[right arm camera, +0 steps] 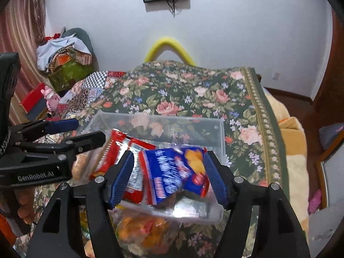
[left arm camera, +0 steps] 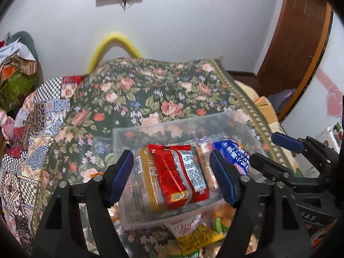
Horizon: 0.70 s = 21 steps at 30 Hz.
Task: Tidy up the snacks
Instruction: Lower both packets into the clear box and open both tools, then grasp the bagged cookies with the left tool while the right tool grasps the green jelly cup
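Note:
A clear plastic box [left arm camera: 172, 124] stands on the floral cloth. In it lie a red snack packet [left arm camera: 176, 172], a yellow packet [left arm camera: 148, 172] to its left and a blue packet [left arm camera: 234, 152] at its right. My left gripper [left arm camera: 171, 154] hovers open over the red packet, touching nothing. My right gripper [right arm camera: 169, 153] is open above the box [right arm camera: 161, 118]; the blurred blue packet [right arm camera: 172, 172] sits between its fingers, clear of both pads, beside the red packet [right arm camera: 120, 148]. Each gripper shows in the other view: the right [left arm camera: 271, 150] and the left [right arm camera: 90, 130].
Loose snack packets [left arm camera: 197, 236] lie in a heap [right arm camera: 142, 230] just in front of the box. A floral cloth [right arm camera: 193, 94] covers the surface, with a patchwork quilt [left arm camera: 43, 111] to the left. A yellow foam arch [right arm camera: 169, 43] stands by the white wall. A wooden door [left arm camera: 301, 43] is at right.

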Each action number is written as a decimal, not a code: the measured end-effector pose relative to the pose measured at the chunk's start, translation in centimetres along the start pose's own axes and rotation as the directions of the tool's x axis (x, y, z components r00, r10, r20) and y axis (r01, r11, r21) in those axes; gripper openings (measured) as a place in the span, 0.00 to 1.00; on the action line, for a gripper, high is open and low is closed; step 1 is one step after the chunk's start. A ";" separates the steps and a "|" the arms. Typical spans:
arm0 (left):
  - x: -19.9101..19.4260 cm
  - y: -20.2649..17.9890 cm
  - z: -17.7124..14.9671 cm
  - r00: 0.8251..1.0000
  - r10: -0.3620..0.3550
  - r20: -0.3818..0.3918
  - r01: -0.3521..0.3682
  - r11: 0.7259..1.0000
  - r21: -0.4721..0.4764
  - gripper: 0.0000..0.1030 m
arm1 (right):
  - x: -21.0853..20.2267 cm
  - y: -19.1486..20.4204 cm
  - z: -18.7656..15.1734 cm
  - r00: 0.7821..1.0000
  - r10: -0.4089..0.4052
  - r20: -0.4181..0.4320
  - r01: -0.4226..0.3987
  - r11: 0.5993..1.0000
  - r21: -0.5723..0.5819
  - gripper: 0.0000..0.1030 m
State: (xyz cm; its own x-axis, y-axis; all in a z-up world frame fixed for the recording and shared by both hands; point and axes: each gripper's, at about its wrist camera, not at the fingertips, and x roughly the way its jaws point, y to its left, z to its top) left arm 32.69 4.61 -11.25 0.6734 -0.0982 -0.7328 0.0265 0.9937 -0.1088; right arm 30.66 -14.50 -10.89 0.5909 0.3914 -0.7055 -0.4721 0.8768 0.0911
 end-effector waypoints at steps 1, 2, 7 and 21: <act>-0.7 0.0 -0.1 1.000 -0.001 0.010 0.001 1.000 0.002 0.71 | -0.6 0.2 0.0 1.000 0.001 0.008 -0.001 1.000 -0.001 0.63; -1.5 0.0 -0.1 1.000 -0.001 0.022 0.001 1.000 0.004 0.71 | -1.2 0.3 0.0 1.000 0.000 0.017 0.000 1.000 -0.002 0.63; -5.5 -0.1 -1.2 0.998 0.001 0.065 -0.002 1.000 0.013 0.71 | -4.5 0.8 -0.5 0.998 -0.002 0.067 0.002 1.000 0.005 0.67; -11.0 1.7 -8.5 0.998 0.031 0.047 -0.031 1.000 -0.006 0.75 | -9.8 2.0 -5.0 0.996 0.005 0.094 -0.005 1.000 0.001 0.71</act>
State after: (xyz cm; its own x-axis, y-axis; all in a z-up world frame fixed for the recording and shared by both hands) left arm 19.03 6.95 -9.03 0.7080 -0.0649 -0.7032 0.0014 0.9959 -0.0905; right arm 20.67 -17.95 -7.28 0.6473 0.4206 -0.6358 -0.4743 0.8751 0.0960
